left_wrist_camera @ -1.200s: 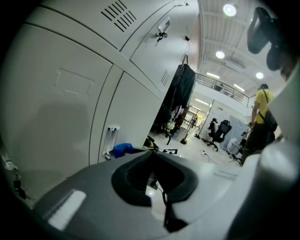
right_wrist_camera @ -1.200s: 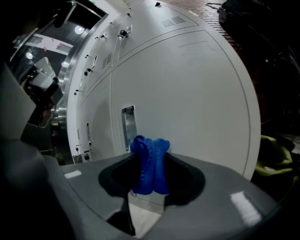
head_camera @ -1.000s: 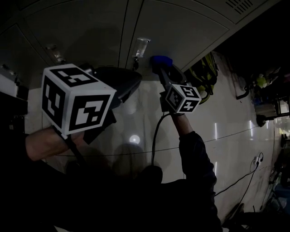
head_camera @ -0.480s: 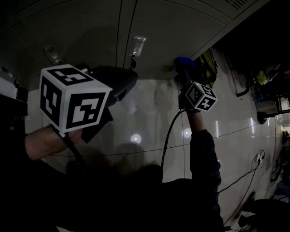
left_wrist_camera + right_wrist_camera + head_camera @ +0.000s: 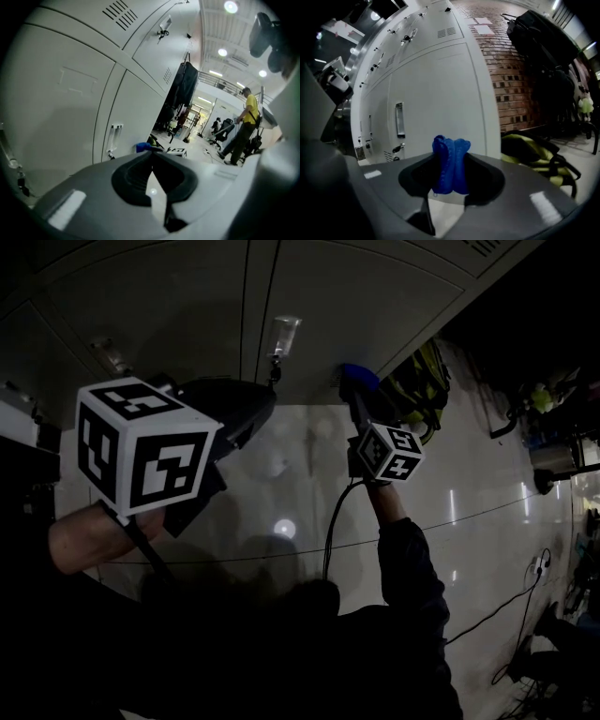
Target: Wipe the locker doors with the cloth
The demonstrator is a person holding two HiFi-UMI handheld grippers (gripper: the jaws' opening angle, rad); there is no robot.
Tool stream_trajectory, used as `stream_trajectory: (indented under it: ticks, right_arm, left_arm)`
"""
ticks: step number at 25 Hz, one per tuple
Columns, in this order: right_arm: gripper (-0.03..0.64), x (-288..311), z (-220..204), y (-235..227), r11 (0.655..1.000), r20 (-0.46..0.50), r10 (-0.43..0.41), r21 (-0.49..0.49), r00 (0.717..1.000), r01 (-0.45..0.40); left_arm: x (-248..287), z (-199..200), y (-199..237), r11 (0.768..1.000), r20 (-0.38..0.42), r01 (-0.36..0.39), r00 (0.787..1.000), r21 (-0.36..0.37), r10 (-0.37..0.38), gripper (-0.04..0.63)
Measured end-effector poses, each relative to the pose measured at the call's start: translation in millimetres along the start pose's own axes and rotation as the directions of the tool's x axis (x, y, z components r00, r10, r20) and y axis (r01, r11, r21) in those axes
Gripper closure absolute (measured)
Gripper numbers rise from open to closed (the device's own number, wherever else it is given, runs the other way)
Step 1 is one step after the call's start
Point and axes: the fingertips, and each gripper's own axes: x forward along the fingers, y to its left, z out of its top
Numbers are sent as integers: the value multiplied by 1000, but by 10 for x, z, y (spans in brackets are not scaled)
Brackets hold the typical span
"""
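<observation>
right gripper (image 5: pixel 450 180) – jaws pinched the bunched blue cloth (image 5: pixel 450 161), low against the locker door (image 5: pixel 436 93) | left gripper (image 5: pixel 152 178) – jaws pressed together, empty | cloth likely soft, light, limp; best gripped mid-wad

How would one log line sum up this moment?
right tool: shut on cloth | cloth: low by locker door | left tool: shut, empty

The right gripper (image 5: pixel 451 183) has its jaws clamped on a bunched blue cloth (image 5: pixel 450 157). Straight ahead of it stand white locker doors (image 5: pixel 438 89) with a vertical handle (image 5: pixel 399 119). To its right are a brick wall (image 5: pixel 513 96) and a yellow-green bag (image 5: pixel 534 153).
</observation>
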Motion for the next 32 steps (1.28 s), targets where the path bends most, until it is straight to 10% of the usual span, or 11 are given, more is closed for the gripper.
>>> stream_trajectory:
  ticks: [16, 32]
  right_arm:
    - [463, 515, -470, 1388, 964, -29, 255, 86, 967, -252]
    - [462, 448, -407, 713, 985, -22, 149, 86, 989, -146]
  left_arm:
    - [-218, -53, 101, 999, 5, -36, 999, -16, 37, 595]
    - [-88, -75, 63, 1000, -21, -24, 1000, -12, 24, 595]
